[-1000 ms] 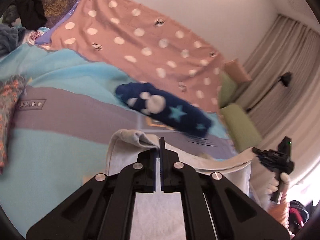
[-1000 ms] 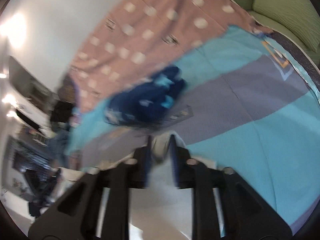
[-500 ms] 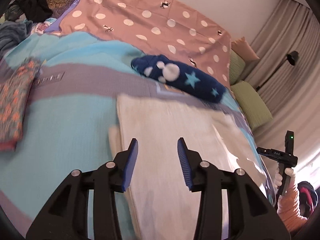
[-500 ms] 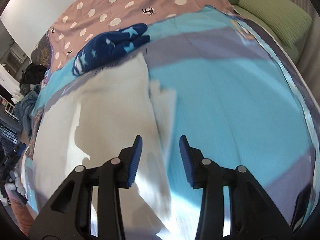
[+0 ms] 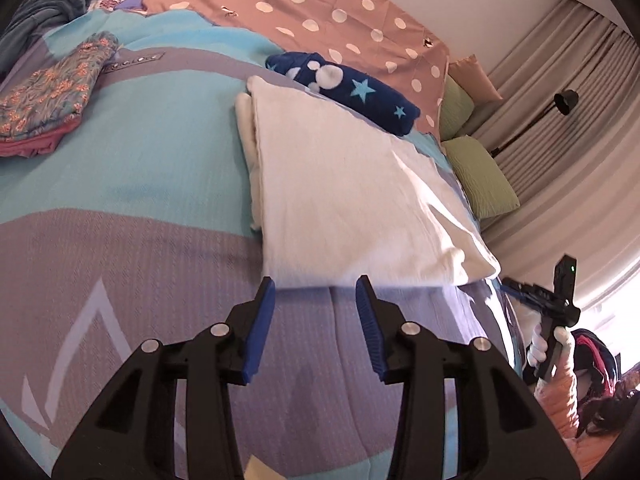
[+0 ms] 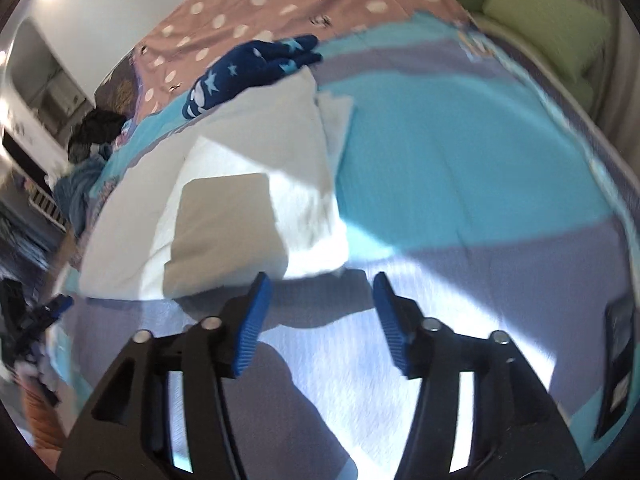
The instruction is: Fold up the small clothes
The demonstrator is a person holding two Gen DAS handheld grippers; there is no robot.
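A white garment (image 5: 340,184) lies folded flat on the blue and grey bedspread (image 5: 120,168); it also shows in the right wrist view (image 6: 240,200). My left gripper (image 5: 316,284) is open and empty, just short of the garment's near edge. My right gripper (image 6: 320,280) is open and empty, near the garment's near right corner. The right gripper also shows in the left wrist view (image 5: 516,292), past the garment's right end, held in a white-gloved hand.
A dark blue star-patterned garment (image 5: 344,84) lies just behind the white one; it also shows in the right wrist view (image 6: 248,68). A folded floral garment (image 5: 48,96) lies at the left. A pink polka-dot cover (image 5: 312,12), green cushions (image 5: 476,168) and curtains lie beyond.
Both grippers were shut on the white garment's edge a second ago. They opened, let it drop flat on the bed, and have drawn back toward the near edge.
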